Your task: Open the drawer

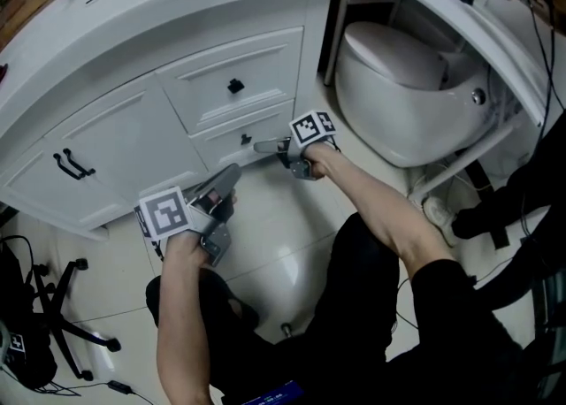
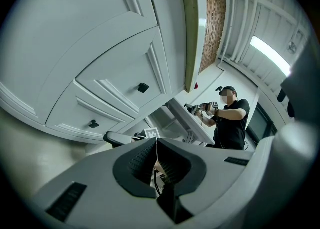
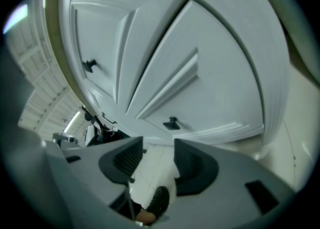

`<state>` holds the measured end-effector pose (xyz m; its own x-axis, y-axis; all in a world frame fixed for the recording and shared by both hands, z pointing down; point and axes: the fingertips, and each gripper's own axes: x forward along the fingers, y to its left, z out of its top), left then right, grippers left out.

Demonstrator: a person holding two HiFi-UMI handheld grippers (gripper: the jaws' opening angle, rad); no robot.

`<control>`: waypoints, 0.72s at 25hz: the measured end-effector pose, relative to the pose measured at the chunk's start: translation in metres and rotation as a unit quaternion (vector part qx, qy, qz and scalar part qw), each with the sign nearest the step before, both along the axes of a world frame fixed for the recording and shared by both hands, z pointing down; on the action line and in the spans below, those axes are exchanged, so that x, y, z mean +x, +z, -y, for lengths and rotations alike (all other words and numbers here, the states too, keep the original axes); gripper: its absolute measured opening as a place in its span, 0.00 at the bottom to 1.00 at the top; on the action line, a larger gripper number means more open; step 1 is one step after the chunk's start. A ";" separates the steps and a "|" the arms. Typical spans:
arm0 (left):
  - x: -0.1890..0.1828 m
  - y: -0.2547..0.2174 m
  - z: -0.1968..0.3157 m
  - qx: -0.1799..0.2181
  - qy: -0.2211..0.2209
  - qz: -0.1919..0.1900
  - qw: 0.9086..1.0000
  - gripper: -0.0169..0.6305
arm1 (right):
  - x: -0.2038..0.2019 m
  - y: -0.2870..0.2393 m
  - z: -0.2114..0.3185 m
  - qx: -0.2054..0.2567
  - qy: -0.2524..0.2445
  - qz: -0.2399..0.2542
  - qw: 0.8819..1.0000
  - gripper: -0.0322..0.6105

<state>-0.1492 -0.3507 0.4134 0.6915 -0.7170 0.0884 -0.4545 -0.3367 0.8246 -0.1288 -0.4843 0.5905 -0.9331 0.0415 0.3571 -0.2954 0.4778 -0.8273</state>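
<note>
Task barely begun: nothing opened, both drawer fronts sit flush in the white vanity [image 1: 133,5]. Right gripper [image 1: 262,145] hovers just short of the lower drawer [image 1: 217,143], its jaws parted with only floor tile showing between them in the right gripper view. The lower knob [image 3: 171,123] stands a little ahead of the tips, untouched. Left gripper [image 1: 232,175] hangs lower and further back over the floor, jaws pressed together on nothing, well clear of the cabinet. Judging by the aim, the lower drawer is the target. What is left is to bring the jaws around the knob, close on it and pull the drawer out, which is the whole job. Count: two drawers, upper drawer [image 1: 239,63] over the lower; two small dark knobs, one each, the upper knob [image 1: 235,86] untouched too; dark bar pulls [image 1: 73,164] on the cabinet front to the left, seemingly a pair; one toilet [image 1: 398,76] beside the vanity; two grippers.
</note>
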 end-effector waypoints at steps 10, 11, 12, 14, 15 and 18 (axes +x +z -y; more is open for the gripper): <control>-0.010 0.006 0.006 -0.005 -0.006 0.004 1.000 0.01 | -0.014 0.018 0.016 -0.024 0.018 -0.003 1.000 0.41; -0.011 0.006 0.007 -0.005 -0.007 0.002 1.000 0.01 | -0.015 0.020 0.019 -0.028 0.021 -0.005 0.999 0.42; -0.013 0.008 0.007 -0.008 -0.009 -0.004 1.000 0.01 | -0.016 0.023 0.021 -0.030 0.024 -0.007 0.999 0.43; -0.015 0.010 0.008 -0.014 -0.014 -0.013 1.000 0.01 | -0.018 0.028 0.025 -0.035 0.029 -0.010 0.999 0.46; -0.015 0.009 0.009 -0.012 -0.013 -0.012 1.000 0.01 | -0.019 0.030 0.027 -0.038 0.030 -0.009 0.999 0.46; -0.017 0.007 0.011 -0.004 -0.008 0.010 1.000 0.01 | -0.025 0.031 0.031 -0.048 0.037 -0.001 0.998 0.46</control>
